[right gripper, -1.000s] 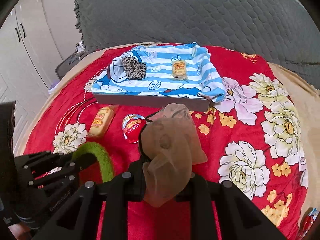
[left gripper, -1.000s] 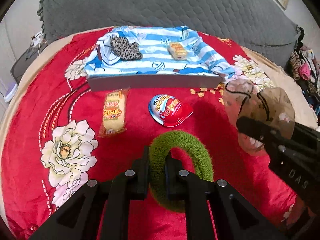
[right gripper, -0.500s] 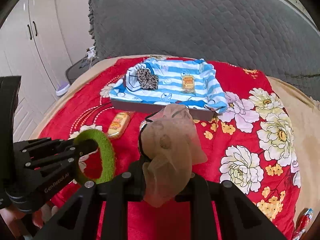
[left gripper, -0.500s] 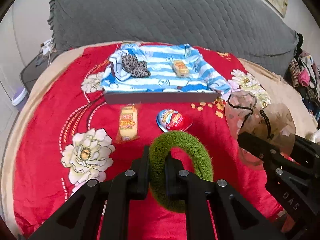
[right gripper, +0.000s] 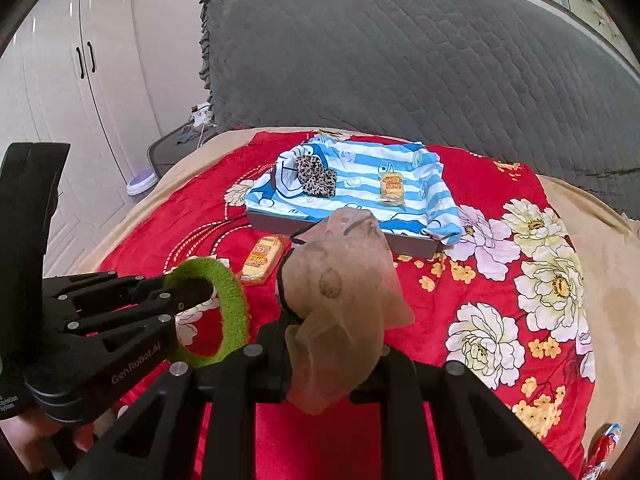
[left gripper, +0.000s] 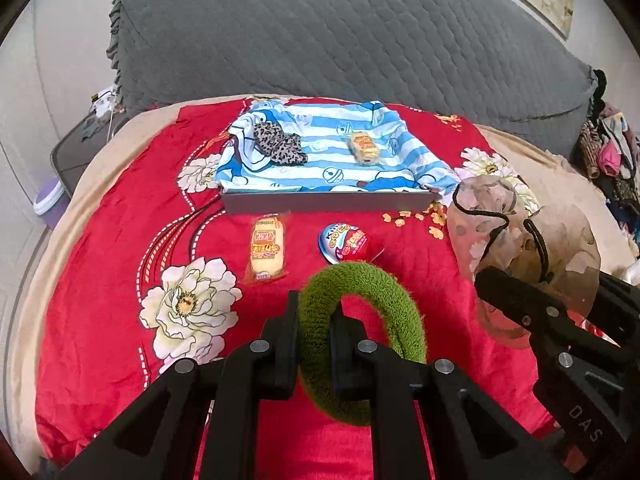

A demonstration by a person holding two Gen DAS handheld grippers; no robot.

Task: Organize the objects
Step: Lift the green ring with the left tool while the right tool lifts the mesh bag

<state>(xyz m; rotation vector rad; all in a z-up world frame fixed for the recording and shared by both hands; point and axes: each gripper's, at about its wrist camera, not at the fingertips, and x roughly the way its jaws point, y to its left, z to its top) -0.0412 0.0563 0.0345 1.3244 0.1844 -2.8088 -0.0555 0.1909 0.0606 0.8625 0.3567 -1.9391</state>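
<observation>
My left gripper [left gripper: 314, 320] is shut on a fuzzy green hair ring [left gripper: 400, 312], held above the red floral bedspread; the ring also shows in the right wrist view [right gripper: 236, 316]. My right gripper [right gripper: 332, 344] is shut on a sheer beige scrunchie with a black band [right gripper: 340, 292], seen too in the left wrist view [left gripper: 520, 232]. A grey tray [left gripper: 328, 202] lined with blue-striped cloth holds a leopard scrunchie [left gripper: 276, 146] and a small snack pack [left gripper: 363, 148]. A wrapped cake [left gripper: 267, 250] and a red-and-white chocolate egg [left gripper: 347, 242] lie before the tray.
A grey quilted headboard [left gripper: 340, 40] stands behind the tray. White wardrobe doors [right gripper: 80, 80] are at the left. Clothes [left gripper: 608, 148] are piled at the far right. A red wrapped sweet [right gripper: 604, 448] lies near the bedspread's right edge.
Both grippers have risen and drawn back from the tray with their hair ties; the tray and snacks look smaller and farther away. Nothing on the bed has moved.
</observation>
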